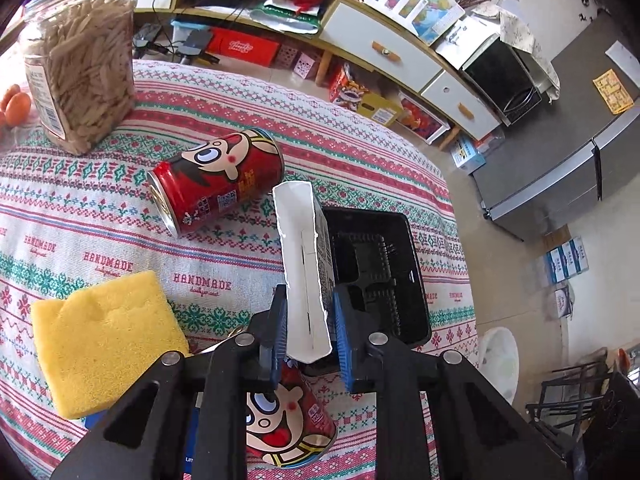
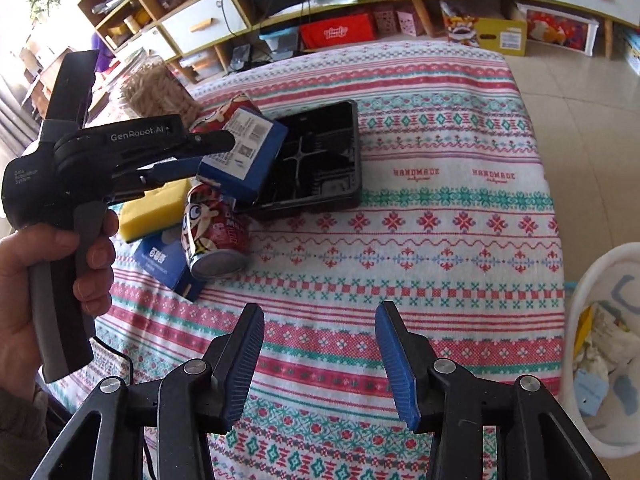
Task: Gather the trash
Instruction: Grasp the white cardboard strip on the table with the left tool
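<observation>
My left gripper (image 1: 310,300) is shut on a small blue-and-white carton (image 1: 306,248), its blue pads pressing both sides. The right wrist view shows that carton (image 2: 244,156) held off the cloth, over the edge of a black plastic tray (image 2: 320,160). One red cartoon can (image 1: 218,182) lies on its side ahead and to the left. A second red can (image 2: 216,236) lies just under the left gripper (image 2: 212,156). Another blue carton (image 2: 168,264) lies flat beside it. My right gripper (image 2: 320,364) is open over bare tablecloth, nothing between its fingers.
A yellow sponge (image 1: 104,340) lies left of the left gripper. A clear jar of snacks (image 1: 80,68) stands at the far left with eggs (image 1: 16,106) beside it. A white bin (image 2: 600,352) holding paper scraps stands off the table's right edge. Shelves and boxes line the far wall.
</observation>
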`<state>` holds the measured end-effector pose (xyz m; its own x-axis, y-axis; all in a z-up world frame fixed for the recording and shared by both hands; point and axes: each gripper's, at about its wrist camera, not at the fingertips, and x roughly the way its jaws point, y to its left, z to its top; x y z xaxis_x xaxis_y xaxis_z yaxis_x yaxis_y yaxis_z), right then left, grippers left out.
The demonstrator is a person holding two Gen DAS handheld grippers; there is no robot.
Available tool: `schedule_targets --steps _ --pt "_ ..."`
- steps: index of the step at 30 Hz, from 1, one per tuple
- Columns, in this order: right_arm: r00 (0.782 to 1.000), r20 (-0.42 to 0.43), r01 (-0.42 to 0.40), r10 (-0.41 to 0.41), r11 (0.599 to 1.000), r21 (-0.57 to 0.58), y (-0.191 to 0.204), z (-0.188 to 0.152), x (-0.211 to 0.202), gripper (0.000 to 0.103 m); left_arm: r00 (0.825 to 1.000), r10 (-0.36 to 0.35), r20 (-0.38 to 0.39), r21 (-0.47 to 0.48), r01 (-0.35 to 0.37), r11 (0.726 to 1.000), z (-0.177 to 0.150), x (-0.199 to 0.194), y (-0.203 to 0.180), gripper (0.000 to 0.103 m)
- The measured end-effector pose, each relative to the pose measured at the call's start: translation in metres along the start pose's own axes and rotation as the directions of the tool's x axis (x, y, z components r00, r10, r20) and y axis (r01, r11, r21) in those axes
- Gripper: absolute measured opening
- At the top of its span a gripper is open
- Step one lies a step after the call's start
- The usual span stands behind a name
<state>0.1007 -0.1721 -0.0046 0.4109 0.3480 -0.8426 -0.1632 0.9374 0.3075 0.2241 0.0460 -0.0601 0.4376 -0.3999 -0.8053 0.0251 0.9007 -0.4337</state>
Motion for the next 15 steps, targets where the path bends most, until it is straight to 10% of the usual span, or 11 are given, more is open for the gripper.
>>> schedule_targets --steps 7,15 --pt "1.0 -0.015 0.024 -0.025 0.999 -0.026 0.009 0.004 0.021 0.051 0.99 -0.113 0.085 -0.085 0.121 0.989 0.002 -0.074 0.018 0.018" --pt "0.999 -0.029 -0.032 0.027 0.983 -0.182 0.055 -0.005 0.037 0.051 0.99 -0.036 0.134 -0.171 0.059 0.983 -0.017 -0.133 0.072 0.018"
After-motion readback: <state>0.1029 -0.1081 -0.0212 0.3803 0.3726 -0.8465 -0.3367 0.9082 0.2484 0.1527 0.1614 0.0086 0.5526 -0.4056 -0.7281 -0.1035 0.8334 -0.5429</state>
